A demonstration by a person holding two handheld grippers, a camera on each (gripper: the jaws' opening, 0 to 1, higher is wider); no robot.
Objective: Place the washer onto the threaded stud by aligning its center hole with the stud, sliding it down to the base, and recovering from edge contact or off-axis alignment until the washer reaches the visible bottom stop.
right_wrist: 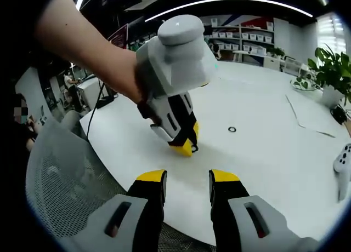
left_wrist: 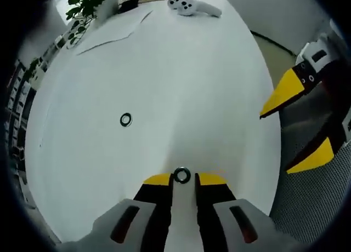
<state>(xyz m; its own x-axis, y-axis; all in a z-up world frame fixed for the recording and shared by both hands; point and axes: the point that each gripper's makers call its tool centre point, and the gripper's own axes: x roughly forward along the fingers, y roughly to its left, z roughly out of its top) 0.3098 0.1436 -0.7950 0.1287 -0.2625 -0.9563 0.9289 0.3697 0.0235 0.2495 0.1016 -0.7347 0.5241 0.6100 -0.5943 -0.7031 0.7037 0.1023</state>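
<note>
Left gripper view showed the left gripper (left_wrist: 182,179) pinching a washer (left_wrist: 182,175) on the white counter (left_wrist: 208,87); the right gripper (right_wrist: 187,177), jaws parted, held nothing.

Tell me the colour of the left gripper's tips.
Yellow tips on the left gripper, black behind; clearest in the left gripper view.

A broad white counter (left_wrist: 208,87) with a rounded edge is seen in the left gripper view. Two small dark washers are laid flat on it: one washer (left_wrist: 126,119) out in the open, a second washer (left_wrist: 182,175) near the close edge. At the far end, sheets of paper (left_wrist: 115,30), a white game controller (left_wrist: 192,6) and a potted plant (left_wrist: 93,3) are carried.
</note>
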